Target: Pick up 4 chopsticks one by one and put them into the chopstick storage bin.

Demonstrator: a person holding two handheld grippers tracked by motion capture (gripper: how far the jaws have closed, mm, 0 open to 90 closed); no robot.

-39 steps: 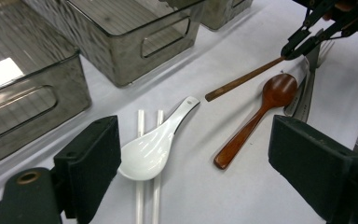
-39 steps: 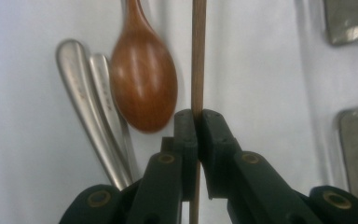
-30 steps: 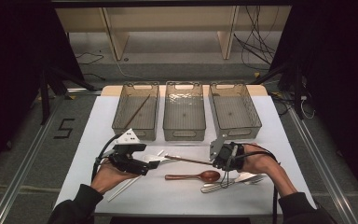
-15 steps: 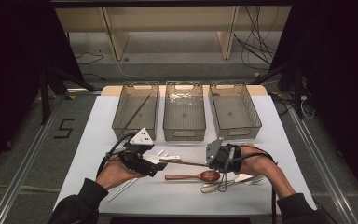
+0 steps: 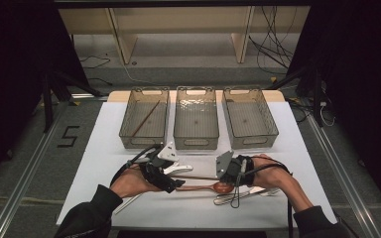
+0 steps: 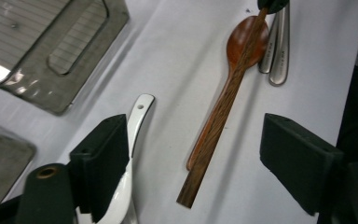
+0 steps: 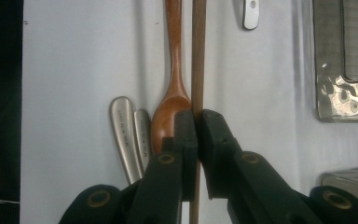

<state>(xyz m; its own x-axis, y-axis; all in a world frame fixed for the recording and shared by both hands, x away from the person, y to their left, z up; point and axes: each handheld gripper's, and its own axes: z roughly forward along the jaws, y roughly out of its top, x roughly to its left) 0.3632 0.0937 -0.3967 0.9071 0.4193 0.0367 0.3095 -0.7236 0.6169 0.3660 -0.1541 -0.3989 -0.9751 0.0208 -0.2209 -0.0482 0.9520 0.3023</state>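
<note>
My right gripper (image 7: 198, 114) is shut on a thin wooden chopstick (image 7: 198, 51), which sticks out level toward the left hand. A wooden spoon (image 7: 174, 70) lies on the white table beside it. In the high view the right gripper (image 5: 218, 174) faces the left gripper (image 5: 176, 183) across the chopstick (image 5: 193, 177). My left gripper (image 6: 193, 137) is open and its jaws have just been closing a little. The chopstick's free end (image 6: 200, 172) and the spoon handle (image 6: 214, 121) lie between them, untouched. A white ceramic spoon (image 6: 133, 140) lies against the left jaw.
Three clear bins stand in a row at the back; the left bin (image 5: 129, 130) holds another chopstick (image 5: 145, 119), while the middle bin (image 5: 196, 141) and right bin (image 5: 273, 130) look bare. Two metal utensil handles (image 7: 129, 135) lie beside the wooden spoon's bowl.
The left hand has moved to the right, toward the chopstick's free end, and its jaws have narrowed slightly. The right gripper has kept its grip and hardly moved.
</note>
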